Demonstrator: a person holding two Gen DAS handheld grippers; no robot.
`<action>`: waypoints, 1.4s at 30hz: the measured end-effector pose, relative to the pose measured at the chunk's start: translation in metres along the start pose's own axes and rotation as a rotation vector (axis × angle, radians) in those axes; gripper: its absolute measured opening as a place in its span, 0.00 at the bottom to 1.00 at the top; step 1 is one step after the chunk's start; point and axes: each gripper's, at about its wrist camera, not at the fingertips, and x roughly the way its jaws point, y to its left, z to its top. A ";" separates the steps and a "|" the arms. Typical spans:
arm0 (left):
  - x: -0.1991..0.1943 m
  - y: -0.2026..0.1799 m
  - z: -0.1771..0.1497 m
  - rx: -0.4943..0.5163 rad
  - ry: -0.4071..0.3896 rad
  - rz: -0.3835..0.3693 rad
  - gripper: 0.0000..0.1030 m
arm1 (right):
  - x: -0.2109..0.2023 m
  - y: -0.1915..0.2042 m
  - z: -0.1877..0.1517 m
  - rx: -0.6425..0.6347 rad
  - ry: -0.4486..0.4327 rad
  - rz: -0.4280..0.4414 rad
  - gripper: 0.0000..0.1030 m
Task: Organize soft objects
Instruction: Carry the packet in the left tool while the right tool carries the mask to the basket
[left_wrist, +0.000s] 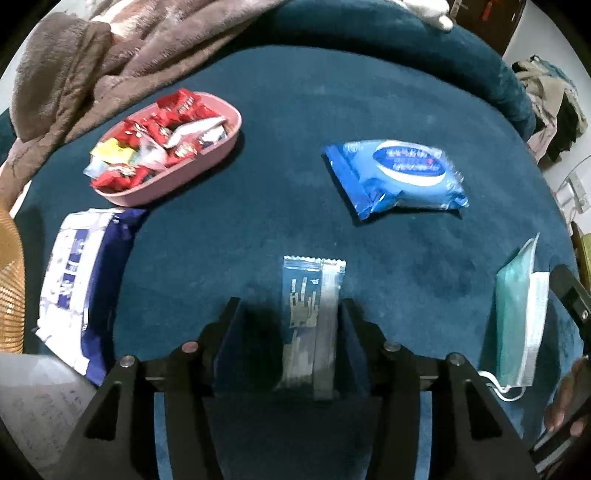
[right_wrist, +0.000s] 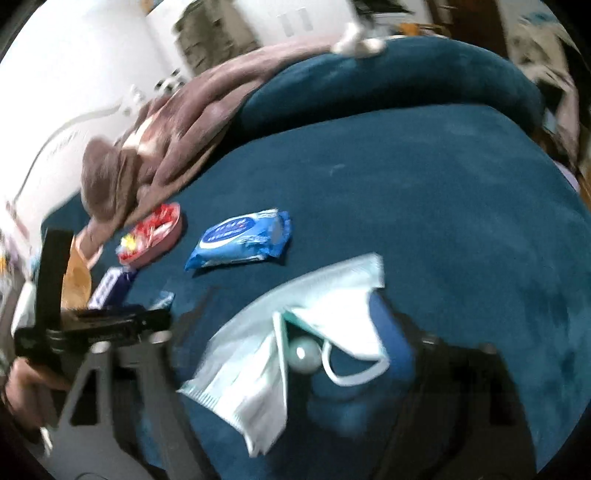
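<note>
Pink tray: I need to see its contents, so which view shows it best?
Left wrist view: the pink tray is near and sharp, with red and yellow packets visible. In the right wrist view it is small, blurred, and beside the blanket.

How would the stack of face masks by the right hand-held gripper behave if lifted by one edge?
Probably floppy: in the right wrist view the stack of face masks already fans apart into loose layers. Likely light for its size, being thin pleated sheets. An ear loop hangs free and could snag a finger of the right hand-held gripper, whose jaws stand wide around the stack.
</note>
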 end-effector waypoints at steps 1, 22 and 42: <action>0.005 0.000 0.002 0.004 0.012 0.001 0.52 | 0.008 0.002 0.001 -0.019 0.024 0.010 0.87; -0.020 -0.002 0.010 0.025 -0.041 -0.054 0.27 | -0.053 -0.035 -0.001 0.232 -0.137 0.183 0.16; -0.080 -0.005 -0.031 0.039 -0.069 -0.125 0.27 | -0.069 0.019 -0.044 0.272 -0.021 0.131 0.19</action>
